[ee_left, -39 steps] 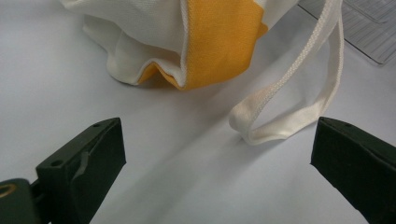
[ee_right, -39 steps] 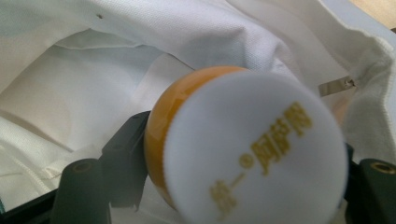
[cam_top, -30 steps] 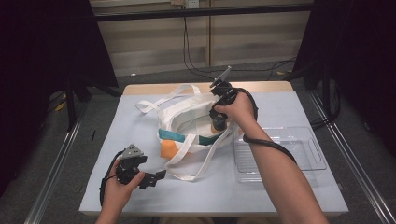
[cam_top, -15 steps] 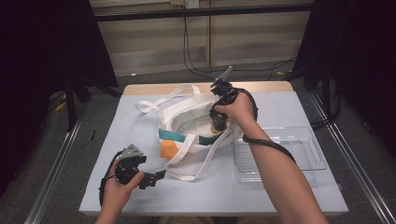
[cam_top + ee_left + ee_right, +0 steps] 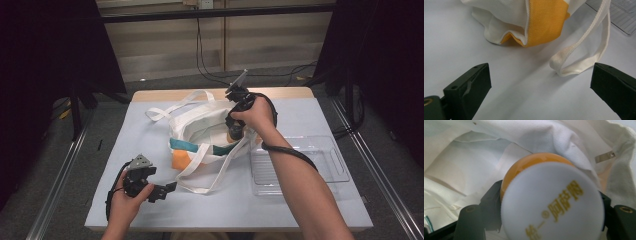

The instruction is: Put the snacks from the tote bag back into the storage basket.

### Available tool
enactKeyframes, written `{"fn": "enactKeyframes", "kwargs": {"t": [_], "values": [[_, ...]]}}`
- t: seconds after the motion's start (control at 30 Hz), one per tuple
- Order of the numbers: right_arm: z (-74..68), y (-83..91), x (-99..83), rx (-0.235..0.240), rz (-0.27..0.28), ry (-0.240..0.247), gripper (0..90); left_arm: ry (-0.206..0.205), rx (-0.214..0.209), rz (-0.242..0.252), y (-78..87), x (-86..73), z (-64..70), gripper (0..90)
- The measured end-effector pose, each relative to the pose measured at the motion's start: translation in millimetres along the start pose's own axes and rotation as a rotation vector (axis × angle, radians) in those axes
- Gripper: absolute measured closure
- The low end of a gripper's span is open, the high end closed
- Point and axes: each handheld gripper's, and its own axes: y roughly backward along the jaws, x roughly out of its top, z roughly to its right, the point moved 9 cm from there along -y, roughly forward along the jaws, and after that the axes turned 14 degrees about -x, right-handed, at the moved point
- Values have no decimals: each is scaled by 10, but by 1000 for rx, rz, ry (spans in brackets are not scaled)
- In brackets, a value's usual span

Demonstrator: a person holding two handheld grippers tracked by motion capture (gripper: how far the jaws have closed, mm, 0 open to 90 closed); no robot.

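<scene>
Bottle (image 5: 549, 202): orange body, white cap printed with gold Chinese characters and an ® mark, partly legible; cap end facing the right gripper's camera, long axis running away into the bag. Clamped in right gripper (image 5: 234, 131), inside mouth of white cloth bag (image 5: 205, 131) on tabletop (image 5: 300, 112). Bag marked with teal and orange patches. Left gripper (image 5: 167, 189): jaws apart, low over tabletop near strap (image 5: 584, 50). Clear tray (image 5: 327, 160) beside bag.
</scene>
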Motion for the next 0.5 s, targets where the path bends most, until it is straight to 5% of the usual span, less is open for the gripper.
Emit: {"fn": "enactKeyframes", "kwargs": {"t": [0.5], "values": [[90,202,-1,-14,-14,48,306,-2,-4,-5,-31,5,15,28]]}}
